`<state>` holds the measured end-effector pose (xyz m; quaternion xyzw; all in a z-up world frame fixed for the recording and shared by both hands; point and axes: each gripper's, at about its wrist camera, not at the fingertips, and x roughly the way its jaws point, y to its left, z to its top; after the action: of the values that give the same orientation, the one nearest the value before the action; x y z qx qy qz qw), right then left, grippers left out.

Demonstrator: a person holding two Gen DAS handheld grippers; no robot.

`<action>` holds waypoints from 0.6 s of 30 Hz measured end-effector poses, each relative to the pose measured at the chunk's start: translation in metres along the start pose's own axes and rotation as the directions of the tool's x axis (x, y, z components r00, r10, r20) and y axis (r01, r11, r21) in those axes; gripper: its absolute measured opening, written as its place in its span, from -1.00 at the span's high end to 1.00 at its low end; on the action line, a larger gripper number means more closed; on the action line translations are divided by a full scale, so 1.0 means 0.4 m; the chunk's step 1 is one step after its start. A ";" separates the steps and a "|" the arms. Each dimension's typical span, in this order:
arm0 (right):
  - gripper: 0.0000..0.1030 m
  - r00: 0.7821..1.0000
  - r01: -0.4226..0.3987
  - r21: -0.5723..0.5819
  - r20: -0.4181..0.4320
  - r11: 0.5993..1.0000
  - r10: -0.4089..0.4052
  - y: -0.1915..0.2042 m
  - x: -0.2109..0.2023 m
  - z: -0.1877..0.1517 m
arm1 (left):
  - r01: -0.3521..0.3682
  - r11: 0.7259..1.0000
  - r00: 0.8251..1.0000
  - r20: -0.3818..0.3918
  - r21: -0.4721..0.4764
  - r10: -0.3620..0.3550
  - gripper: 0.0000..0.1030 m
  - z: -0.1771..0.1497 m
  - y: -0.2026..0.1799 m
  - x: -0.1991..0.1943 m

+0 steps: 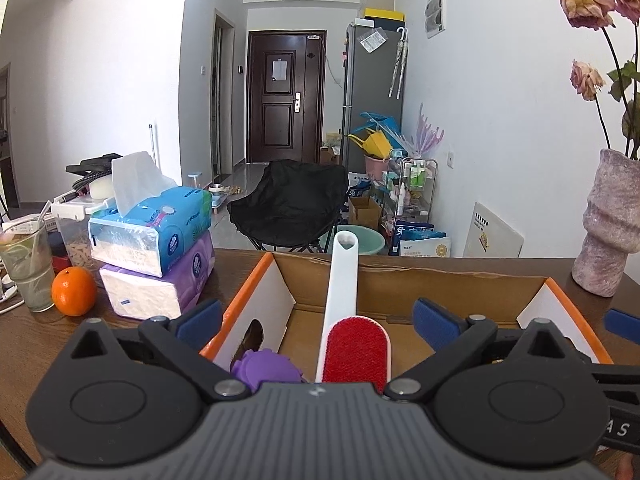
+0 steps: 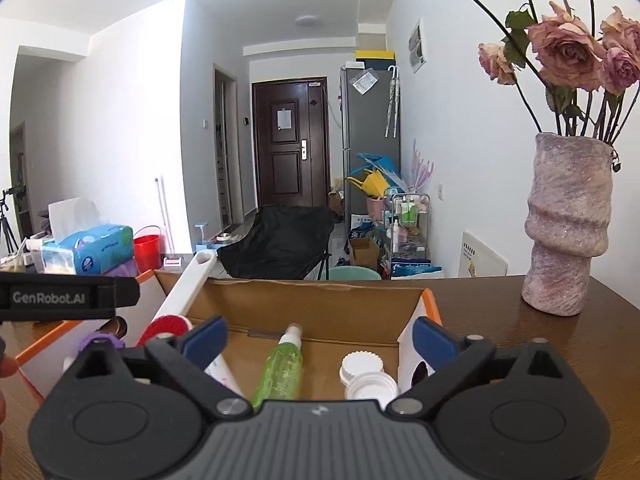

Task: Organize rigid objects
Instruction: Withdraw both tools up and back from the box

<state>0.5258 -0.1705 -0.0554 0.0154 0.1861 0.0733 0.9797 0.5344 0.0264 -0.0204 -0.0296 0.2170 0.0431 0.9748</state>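
An open cardboard box [image 1: 440, 280] with orange-edged flaps sits on the wooden table. In it a white lint brush with a red pad [image 1: 348, 320] leans on the far wall beside a purple object [image 1: 266, 368]. My left gripper [image 1: 316, 316] is open above the box, straddling the brush without touching it. In the right wrist view the box [image 2: 320, 300] also holds a green spray bottle [image 2: 282, 364], a white lens case [image 2: 366, 376] and a white tube [image 2: 222, 374]. The brush [image 2: 180, 292] shows at left. My right gripper [image 2: 320, 338] is open and empty above them.
Two stacked tissue packs [image 1: 160, 248], an orange [image 1: 74, 291] and a glass of drink [image 1: 28, 268] stand left of the box. A stone-look vase with dried roses [image 2: 568, 224] stands at the right. A black folding chair [image 1: 292, 204] is beyond the table edge.
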 end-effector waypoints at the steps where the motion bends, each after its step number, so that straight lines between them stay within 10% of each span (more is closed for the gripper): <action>1: -1.00 1.000 0.001 0.005 0.001 1.000 -0.001 -0.002 -0.001 0.001 | -0.002 1.000 1.000 -0.002 -0.003 0.002 -1.00 0.000 0.002 0.001; 18: -1.00 1.000 0.013 0.027 0.000 1.000 -0.013 -0.020 -0.126 0.022 | -0.027 0.999 0.999 0.040 -0.030 0.028 -1.00 0.013 0.037 -0.158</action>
<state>0.4839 -0.1859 -0.0294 0.0276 0.1870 0.0641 0.9799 0.4781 0.0370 0.0105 -0.0401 0.1971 0.0603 0.9777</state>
